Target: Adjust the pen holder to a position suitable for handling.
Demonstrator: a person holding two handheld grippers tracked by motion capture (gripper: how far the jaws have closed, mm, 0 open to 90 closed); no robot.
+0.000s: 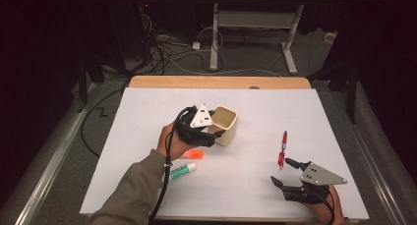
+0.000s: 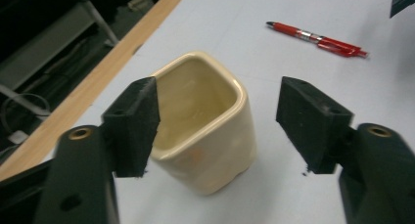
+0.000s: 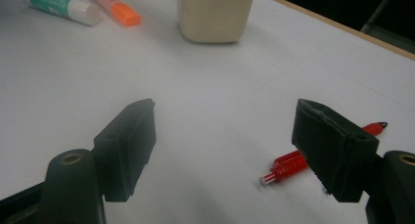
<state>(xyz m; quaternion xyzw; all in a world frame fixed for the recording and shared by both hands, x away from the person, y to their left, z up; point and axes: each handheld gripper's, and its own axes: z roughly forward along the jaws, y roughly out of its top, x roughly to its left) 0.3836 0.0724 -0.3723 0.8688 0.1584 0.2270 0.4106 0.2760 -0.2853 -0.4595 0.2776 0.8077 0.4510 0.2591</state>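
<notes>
A cream square cup (image 1: 225, 124) (image 2: 205, 121) (image 3: 213, 13) stands upright near the middle of the white table. My left gripper (image 1: 212, 134) (image 2: 218, 123) is open around it, one jaw at its left wall, the other apart on the right. A red pen (image 1: 282, 148) (image 2: 318, 39) (image 3: 293, 163) lies right of the cup. My right gripper (image 1: 284, 172) (image 3: 225, 145) hovers open near the front right edge, just short of the pen, nothing between its jaws.
An orange marker (image 1: 193, 154) (image 3: 115, 9) and a green-and-white stick (image 1: 182, 171) (image 3: 61, 6) lie in front of the cup, beside the left forearm. The table's wooden far edge (image 1: 219, 82) borders a floor with cables and a desk frame.
</notes>
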